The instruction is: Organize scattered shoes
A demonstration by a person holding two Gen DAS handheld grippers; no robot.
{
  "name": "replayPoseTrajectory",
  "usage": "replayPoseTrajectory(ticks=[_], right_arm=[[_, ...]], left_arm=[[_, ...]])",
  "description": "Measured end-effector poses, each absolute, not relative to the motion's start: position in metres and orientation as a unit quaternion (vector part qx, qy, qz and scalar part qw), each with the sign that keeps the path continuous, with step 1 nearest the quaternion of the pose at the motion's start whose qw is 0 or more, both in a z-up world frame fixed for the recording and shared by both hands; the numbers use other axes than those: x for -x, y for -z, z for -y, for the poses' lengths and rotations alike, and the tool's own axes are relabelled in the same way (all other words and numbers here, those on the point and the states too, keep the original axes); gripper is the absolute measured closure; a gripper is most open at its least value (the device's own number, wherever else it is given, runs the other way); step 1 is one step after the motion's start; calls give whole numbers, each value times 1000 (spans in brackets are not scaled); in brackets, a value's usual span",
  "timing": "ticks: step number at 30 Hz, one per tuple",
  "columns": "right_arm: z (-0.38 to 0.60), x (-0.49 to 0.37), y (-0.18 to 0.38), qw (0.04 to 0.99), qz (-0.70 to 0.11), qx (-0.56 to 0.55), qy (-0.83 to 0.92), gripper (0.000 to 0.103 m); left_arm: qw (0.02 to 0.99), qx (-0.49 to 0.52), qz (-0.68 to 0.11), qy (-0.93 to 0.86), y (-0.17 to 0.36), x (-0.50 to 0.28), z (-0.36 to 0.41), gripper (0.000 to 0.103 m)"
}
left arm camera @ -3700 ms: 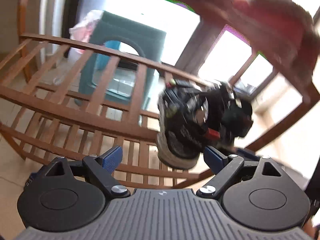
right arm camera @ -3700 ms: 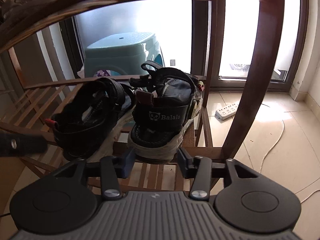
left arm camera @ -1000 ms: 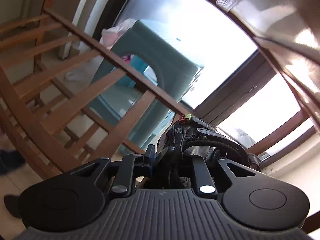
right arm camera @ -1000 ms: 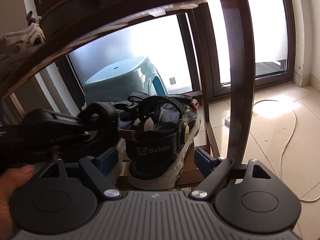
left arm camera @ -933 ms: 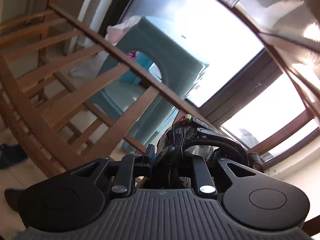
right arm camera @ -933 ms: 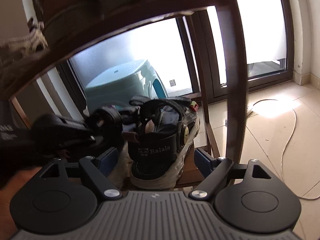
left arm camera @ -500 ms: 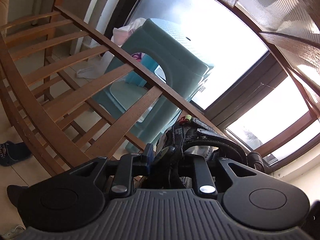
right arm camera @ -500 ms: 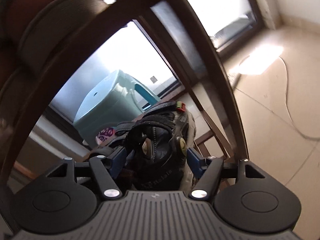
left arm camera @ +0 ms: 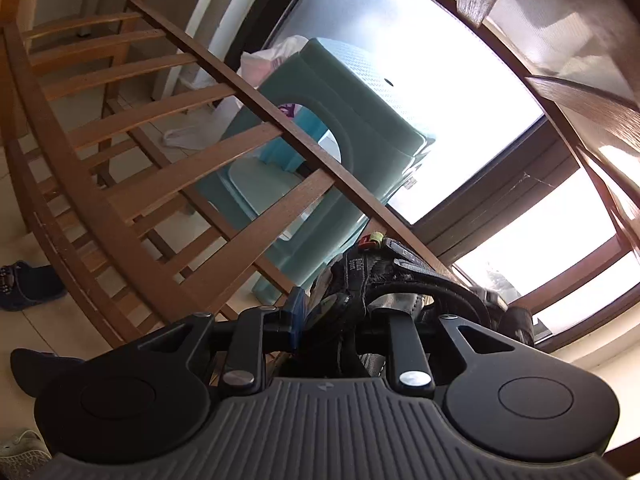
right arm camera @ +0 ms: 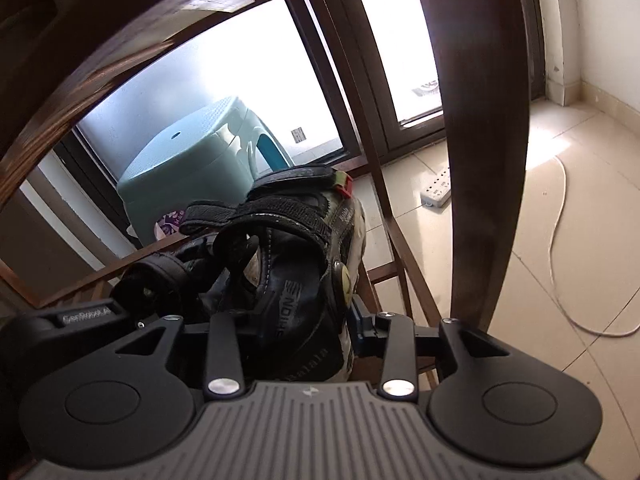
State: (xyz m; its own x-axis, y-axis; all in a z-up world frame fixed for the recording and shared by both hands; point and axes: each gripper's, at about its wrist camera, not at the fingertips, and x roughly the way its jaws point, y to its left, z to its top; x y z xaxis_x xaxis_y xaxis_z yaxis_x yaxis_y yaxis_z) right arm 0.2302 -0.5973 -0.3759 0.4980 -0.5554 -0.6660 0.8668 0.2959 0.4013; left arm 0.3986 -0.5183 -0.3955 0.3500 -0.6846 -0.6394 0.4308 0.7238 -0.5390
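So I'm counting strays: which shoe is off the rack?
The dark blue shoe lying on the floor tiles left of the rack; both sandals are gripped.

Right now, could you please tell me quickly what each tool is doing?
Left tool: closed on a black sandal.
Right tool: closed on the other black sandal, over the wooden rack.

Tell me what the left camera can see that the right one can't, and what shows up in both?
Only the left wrist view shows a dark shoe on the floor, a white plastic bag and the rack's pale slats. Only the right wrist view shows a white power strip with its cord. Both show the teal stool by the window, and each pair of tongs, left tongs and right tongs, closed on a black sandal.
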Motion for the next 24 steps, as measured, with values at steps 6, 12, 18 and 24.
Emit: replayPoseTrajectory(ticks=[6, 12, 18, 24], right_arm=[[601, -242, 366, 817, -249, -320, 409, 66], [623, -239, 366, 834, -275, -317, 359, 67], [624, -241, 363, 837, -277, -299, 365, 66], [624, -252, 364, 830, -260, -288, 400, 56]], left_arm=[[811, 155, -461, 327, 394, -399, 508, 79], [816, 159, -456, 319, 391, -407, 508, 78], [821, 132, -446, 332, 387, -412, 525, 62], [819, 109, -444, 346, 379, -405, 530, 23]])
